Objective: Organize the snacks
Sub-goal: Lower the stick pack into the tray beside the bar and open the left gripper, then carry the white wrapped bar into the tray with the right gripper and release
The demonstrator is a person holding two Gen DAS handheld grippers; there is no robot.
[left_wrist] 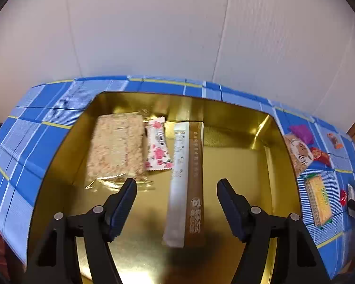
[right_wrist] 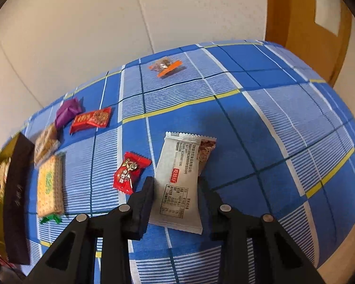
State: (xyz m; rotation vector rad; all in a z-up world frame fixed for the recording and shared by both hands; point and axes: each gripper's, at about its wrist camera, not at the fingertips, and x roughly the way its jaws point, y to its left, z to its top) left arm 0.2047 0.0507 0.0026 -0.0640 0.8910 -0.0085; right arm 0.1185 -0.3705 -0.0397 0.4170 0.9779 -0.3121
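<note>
Lying between right gripper (right_wrist: 176, 182) fingers, white packet (right_wrist: 181, 179)

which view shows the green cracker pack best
The right wrist view: the green cracker pack lies flat on the cloth, label readable. The left wrist view shows it small and stretched at the right edge.

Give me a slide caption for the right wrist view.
Right tool closing around a white snack packet on the blue checked cloth, other wrapped snacks scattered beside it.
</note>
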